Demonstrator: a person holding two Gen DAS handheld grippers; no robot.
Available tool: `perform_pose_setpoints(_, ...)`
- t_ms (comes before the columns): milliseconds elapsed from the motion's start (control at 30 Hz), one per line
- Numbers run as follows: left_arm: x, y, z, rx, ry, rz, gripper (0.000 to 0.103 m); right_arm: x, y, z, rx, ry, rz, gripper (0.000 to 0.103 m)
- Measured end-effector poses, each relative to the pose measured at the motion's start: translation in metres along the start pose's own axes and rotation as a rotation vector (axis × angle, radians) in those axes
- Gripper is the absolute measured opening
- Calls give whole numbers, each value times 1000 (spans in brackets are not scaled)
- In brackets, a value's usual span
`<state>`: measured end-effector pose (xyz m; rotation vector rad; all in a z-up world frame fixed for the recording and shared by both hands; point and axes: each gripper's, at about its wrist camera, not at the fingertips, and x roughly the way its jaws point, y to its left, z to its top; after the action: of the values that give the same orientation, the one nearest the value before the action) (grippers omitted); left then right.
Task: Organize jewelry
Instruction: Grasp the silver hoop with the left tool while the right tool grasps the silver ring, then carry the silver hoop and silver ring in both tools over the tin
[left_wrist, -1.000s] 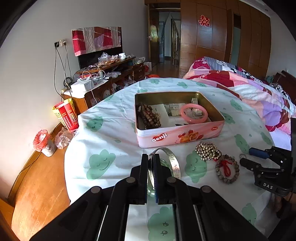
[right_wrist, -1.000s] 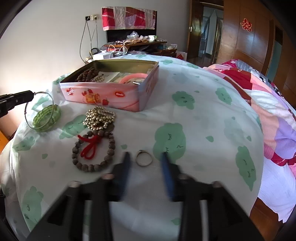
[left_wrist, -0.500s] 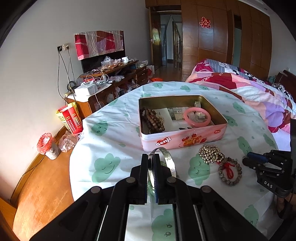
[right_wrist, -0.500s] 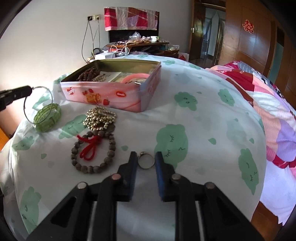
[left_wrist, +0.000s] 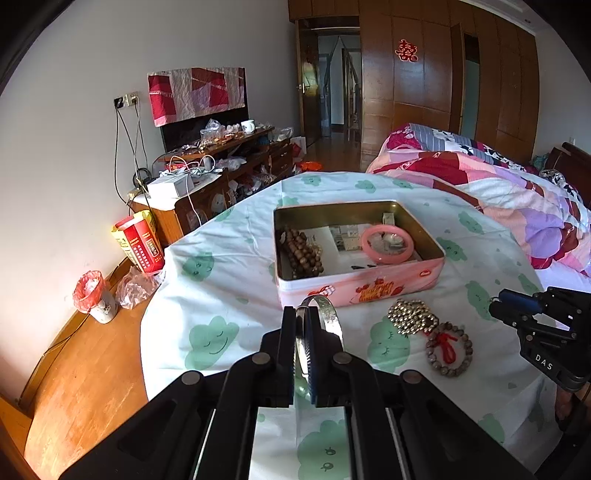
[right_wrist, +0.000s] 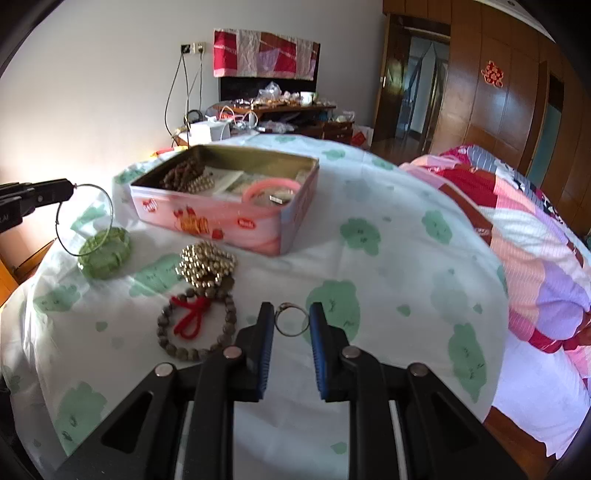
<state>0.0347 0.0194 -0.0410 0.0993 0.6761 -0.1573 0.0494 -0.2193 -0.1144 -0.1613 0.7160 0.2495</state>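
Note:
My left gripper (left_wrist: 303, 321) is shut on a thin silver bangle (left_wrist: 327, 314) and holds it above the table; the bangle also shows in the right wrist view (right_wrist: 83, 221). My right gripper (right_wrist: 291, 317) is shut on a small silver ring (right_wrist: 291, 324) and holds it just above the cloth. An open pink tin (left_wrist: 354, 254) holds wooden beads (left_wrist: 301, 254) and a pink bangle (left_wrist: 387, 243). A gold bead bracelet (right_wrist: 207, 267), a brown bead bracelet with a red tie (right_wrist: 195, 328) and a green bangle (right_wrist: 105, 251) lie on the cloth.
The round table (left_wrist: 229, 258) has a white cloth with green clouds. A bed with a patchwork quilt (left_wrist: 498, 192) stands to the right. A cluttered cabinet (left_wrist: 207, 173), a red carton (left_wrist: 138, 240) and a small bin (left_wrist: 92, 295) stand by the left wall.
My right gripper closed around the ring and lifted it slightly. My left gripper rose and drew back a little with the silver bangle.

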Motion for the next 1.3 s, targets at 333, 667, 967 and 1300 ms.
perform_pose_setpoints(333, -2, -3, 11, 16, -19, -2, 4, -9, 2, 14, -11, -46, 10, 22)
perform_pose_setpoints(667, 3, -1, 26, 30, -36, 10, 4, -7, 5, 32, -31, -76, 18, 22)
perform_pose_setpoints(967, 13, 1, 44, 32, -40, 6, 4, -2, 6, 57, -61, -109, 15, 22)
perform_pose_setpoints(1300, 28, 0, 67, 61, -56, 25, 4, 8, 14, 88, -91, -139, 17, 22)
